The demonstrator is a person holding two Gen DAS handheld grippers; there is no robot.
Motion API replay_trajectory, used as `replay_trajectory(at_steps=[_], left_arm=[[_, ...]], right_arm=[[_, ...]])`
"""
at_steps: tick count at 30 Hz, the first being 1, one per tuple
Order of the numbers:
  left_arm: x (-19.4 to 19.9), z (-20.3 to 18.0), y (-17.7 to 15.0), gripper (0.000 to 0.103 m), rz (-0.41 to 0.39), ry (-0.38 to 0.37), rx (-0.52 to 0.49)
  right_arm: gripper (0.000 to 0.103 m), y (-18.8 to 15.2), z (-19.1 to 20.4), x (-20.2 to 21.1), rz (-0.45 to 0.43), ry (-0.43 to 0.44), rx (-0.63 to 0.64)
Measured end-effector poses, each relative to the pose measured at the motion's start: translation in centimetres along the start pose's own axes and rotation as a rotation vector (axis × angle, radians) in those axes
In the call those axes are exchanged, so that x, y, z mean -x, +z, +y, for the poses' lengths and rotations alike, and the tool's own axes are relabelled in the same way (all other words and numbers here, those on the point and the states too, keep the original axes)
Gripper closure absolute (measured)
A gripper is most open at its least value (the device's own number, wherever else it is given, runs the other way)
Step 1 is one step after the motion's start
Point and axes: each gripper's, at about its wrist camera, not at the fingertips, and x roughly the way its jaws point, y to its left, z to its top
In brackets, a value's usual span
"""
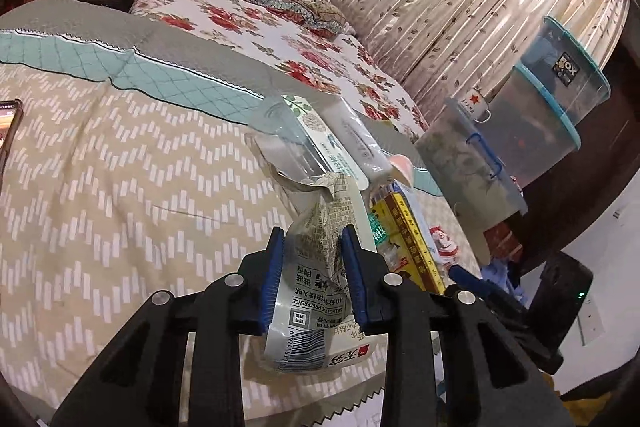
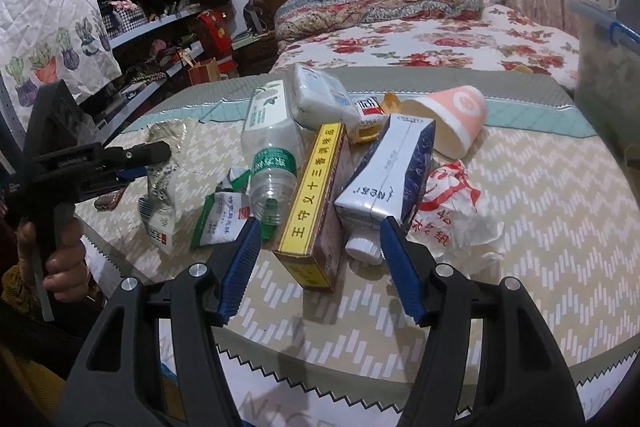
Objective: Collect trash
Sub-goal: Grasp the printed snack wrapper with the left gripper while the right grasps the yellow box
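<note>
I am clamping a crumpled clear snack wrapper [image 1: 316, 267] in my left gripper [image 1: 314, 267], jaws shut on it at the near edge of the chevron bedspread [image 2: 540, 227] — pickup looks done, so I judge carrying it off comes next. My right gripper [image 2: 320, 259] is hanging wide open over the yellow seasoning box [image 2: 316, 203] and the squashed carton [image 2: 388, 171] — likely next. Beyond, a floral quilt, curtains, stacked storage bins.
</note>
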Motion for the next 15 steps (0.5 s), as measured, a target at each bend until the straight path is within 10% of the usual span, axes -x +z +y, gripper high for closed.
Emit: replay_trajectory(at_steps=[12, 14, 15], left_arm=[[0.1, -1.5, -0.4, 0.075, 0.008, -0.035, -0.03], [-0.1, -1.6, -0.5, 0.075, 0.016, -0.038, -0.031], [-0.1, -1.6, -0.6, 0.075, 0.019, -0.039, -0.03]], right_arm=[[0.04, 0.2, 0.6, -2.6, 0.043, -0.028, 0.046], [0.072, 0.2, 0.8, -3.1, 0.055, -0.021, 0.065], [0.072, 0.1, 0.8, -3.2, 0.066, -0.006, 0.061]])
